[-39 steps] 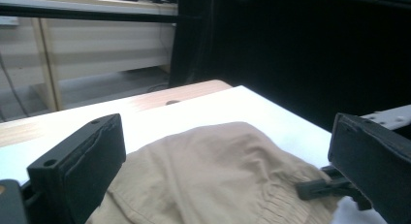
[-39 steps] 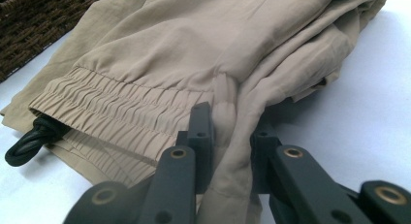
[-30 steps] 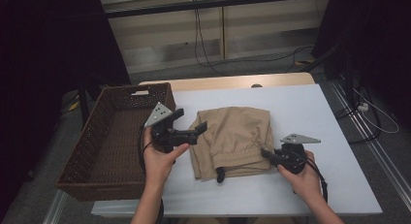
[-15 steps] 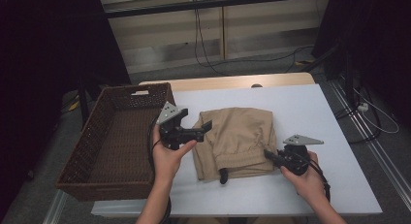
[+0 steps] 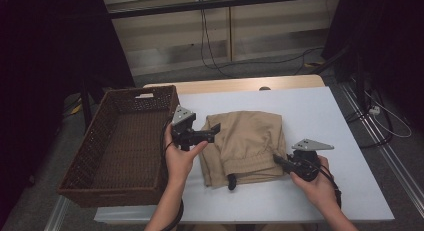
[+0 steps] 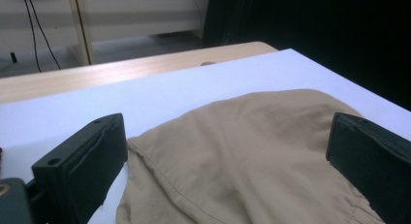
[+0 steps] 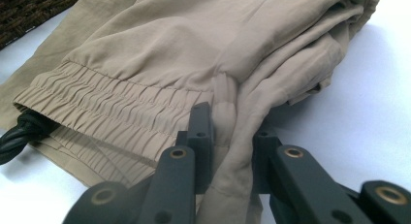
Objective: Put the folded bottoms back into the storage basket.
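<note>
1. Right claw is seen clamped on a fold of the shorts at their near right edge; this pinch should be kept firm and low.
2. Left claw is held wide open over the shorts' far left part, nothing gripped; it is best lowered until both layers lie between the pads before closing.
3. Shorts lie folded mid-table, the black drawcord loose at the near hem; it should be kept from snagging.
4. Basket stands just left, probably the destination; both sides should be lifted together.
</note>
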A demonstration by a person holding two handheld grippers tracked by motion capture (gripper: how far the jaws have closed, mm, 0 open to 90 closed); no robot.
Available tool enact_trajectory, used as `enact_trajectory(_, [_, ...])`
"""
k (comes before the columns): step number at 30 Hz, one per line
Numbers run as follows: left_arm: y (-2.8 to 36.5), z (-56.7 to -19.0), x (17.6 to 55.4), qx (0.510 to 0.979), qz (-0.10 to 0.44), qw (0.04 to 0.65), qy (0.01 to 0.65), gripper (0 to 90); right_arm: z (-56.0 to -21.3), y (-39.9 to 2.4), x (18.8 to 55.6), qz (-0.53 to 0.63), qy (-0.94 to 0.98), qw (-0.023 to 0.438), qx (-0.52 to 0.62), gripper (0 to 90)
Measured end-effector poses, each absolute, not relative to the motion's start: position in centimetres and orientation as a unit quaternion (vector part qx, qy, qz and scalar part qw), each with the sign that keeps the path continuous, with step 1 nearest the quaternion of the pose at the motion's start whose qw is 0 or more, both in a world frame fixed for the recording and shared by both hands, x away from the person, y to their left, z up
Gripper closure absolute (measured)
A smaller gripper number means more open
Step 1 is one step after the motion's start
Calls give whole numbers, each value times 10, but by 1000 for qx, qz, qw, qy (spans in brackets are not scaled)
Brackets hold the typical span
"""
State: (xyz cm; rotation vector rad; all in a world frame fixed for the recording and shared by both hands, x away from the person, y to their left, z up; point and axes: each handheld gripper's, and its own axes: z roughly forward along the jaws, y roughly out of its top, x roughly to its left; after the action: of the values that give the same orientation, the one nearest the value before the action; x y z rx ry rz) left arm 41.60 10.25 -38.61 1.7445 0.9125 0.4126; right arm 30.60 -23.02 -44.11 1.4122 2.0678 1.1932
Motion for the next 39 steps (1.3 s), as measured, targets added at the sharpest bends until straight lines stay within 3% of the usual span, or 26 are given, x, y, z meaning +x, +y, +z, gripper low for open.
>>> enact_trajectory(39, [96, -455, 474, 748, 143, 477, 440, 18, -442, -230, 307, 424, 736, 185, 495, 768])
